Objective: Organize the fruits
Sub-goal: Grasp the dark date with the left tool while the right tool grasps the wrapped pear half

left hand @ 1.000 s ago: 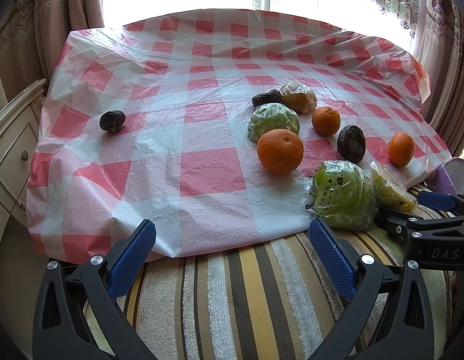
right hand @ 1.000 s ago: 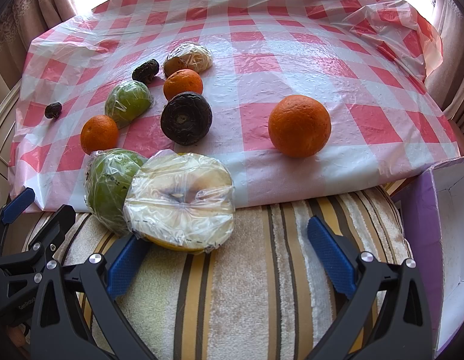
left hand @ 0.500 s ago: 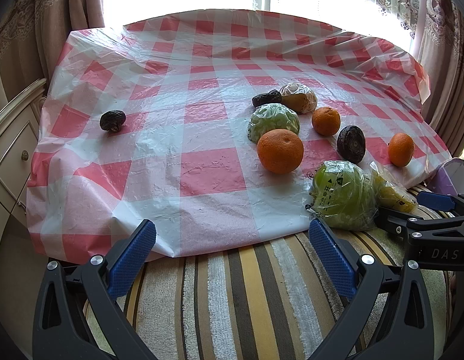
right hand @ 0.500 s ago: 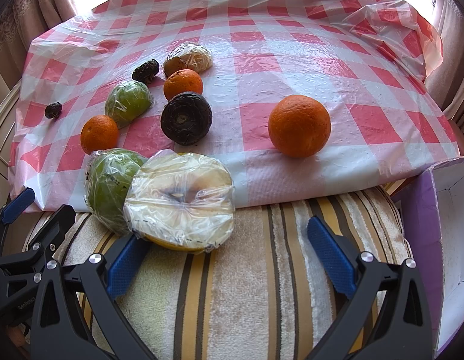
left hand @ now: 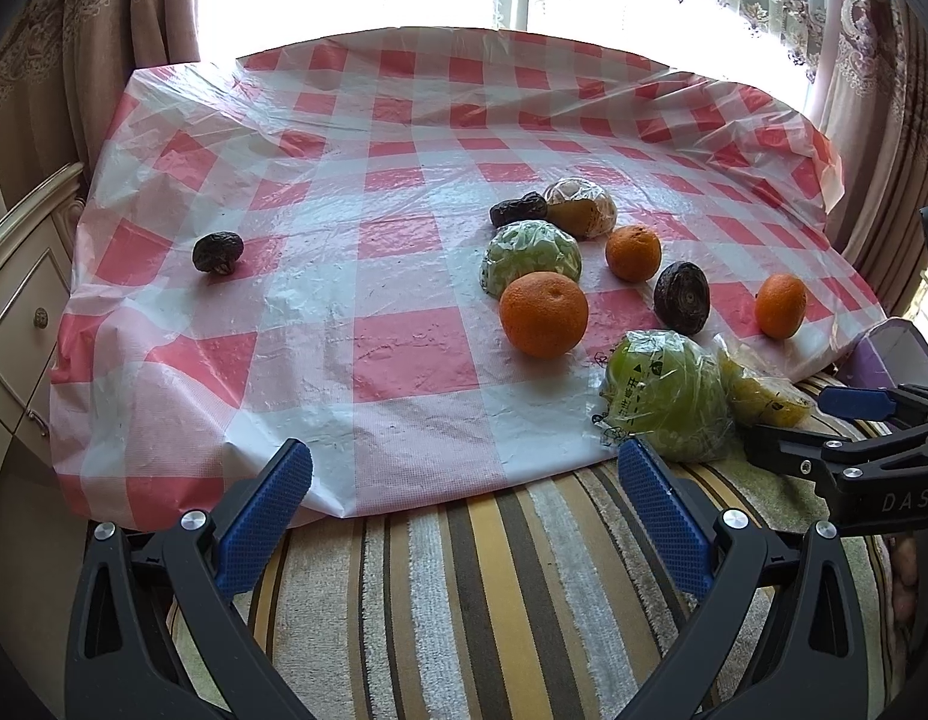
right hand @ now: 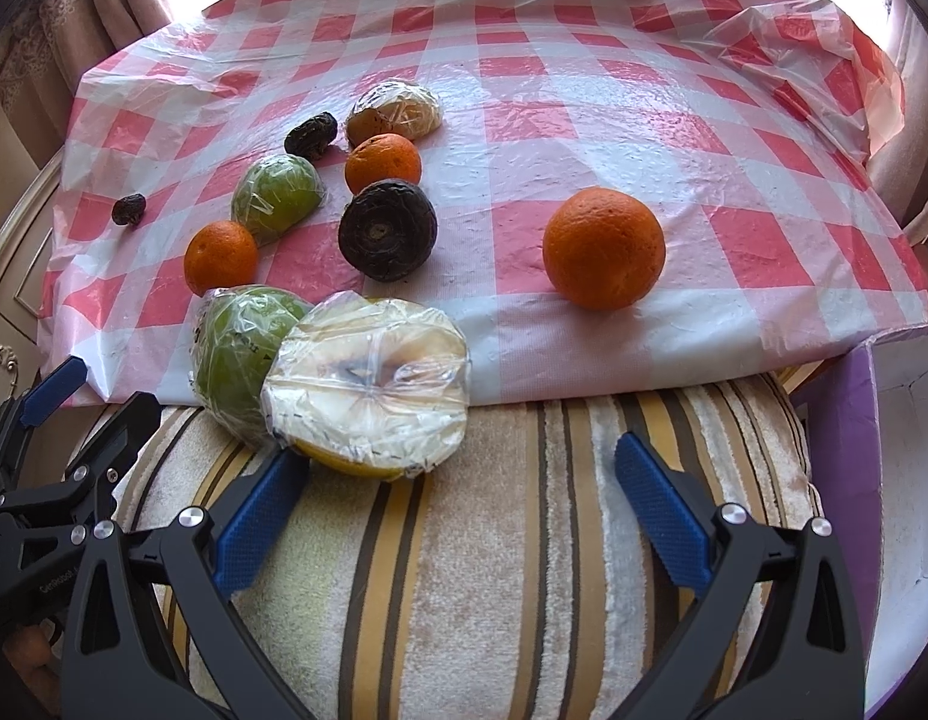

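Fruit lies scattered on a red-and-white checked plastic cloth (left hand: 404, 276). A big orange (left hand: 543, 314) (right hand: 604, 247), two smaller oranges (left hand: 632, 252) (left hand: 780, 306), a dark round fruit (left hand: 681, 297) (right hand: 386, 230) and a small dark one (left hand: 218, 252) lie loose. Wrapped green halves (left hand: 668, 394) (left hand: 530, 255) and a wrapped yellow half (right hand: 368, 393) sit near the front edge. My left gripper (left hand: 461, 516) is open over the striped cushion. My right gripper (right hand: 461, 510) is open too, its left pad just under the yellow half.
A striped cushion (right hand: 494, 570) fills the foreground. A purple-sided white box (right hand: 884, 450) stands at the right. A cream cabinet with drawers (left hand: 20, 300) is at the left. Curtains and a bright window lie behind the table.
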Action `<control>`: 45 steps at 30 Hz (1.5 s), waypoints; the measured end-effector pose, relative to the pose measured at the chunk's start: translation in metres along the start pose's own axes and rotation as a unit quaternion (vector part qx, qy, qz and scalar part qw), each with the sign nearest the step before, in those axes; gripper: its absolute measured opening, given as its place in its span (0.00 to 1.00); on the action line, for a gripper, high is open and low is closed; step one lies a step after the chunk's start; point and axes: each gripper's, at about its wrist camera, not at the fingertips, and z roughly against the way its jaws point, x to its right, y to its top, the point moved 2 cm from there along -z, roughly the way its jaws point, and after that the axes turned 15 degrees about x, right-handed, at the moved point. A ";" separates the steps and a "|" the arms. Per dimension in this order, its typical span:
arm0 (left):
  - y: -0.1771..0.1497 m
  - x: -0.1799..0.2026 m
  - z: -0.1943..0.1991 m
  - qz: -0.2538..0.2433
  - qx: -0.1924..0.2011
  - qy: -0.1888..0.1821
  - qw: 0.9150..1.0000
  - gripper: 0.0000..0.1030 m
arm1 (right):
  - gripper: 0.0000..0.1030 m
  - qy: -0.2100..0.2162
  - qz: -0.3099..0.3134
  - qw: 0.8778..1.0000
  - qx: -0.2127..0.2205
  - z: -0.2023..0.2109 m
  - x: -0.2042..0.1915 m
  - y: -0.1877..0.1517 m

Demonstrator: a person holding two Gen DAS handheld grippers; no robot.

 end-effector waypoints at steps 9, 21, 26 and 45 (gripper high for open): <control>0.021 -0.017 0.026 0.020 0.063 -0.013 0.998 0.96 | 0.99 0.047 -0.021 0.998 0.034 0.010 0.006 0.002; 0.043 -0.083 -0.002 0.065 0.050 0.056 0.995 0.92 | 0.99 0.102 -0.059 0.993 0.023 -0.002 -0.002 0.016; 0.057 -0.114 -0.024 0.075 0.051 0.095 0.991 0.81 | 0.96 0.109 -0.054 0.992 0.030 -0.004 -0.007 0.017; 0.081 -0.176 -0.113 0.104 -0.055 0.146 0.982 0.50 | 0.80 0.125 -0.068 0.990 0.022 -0.009 -0.003 0.015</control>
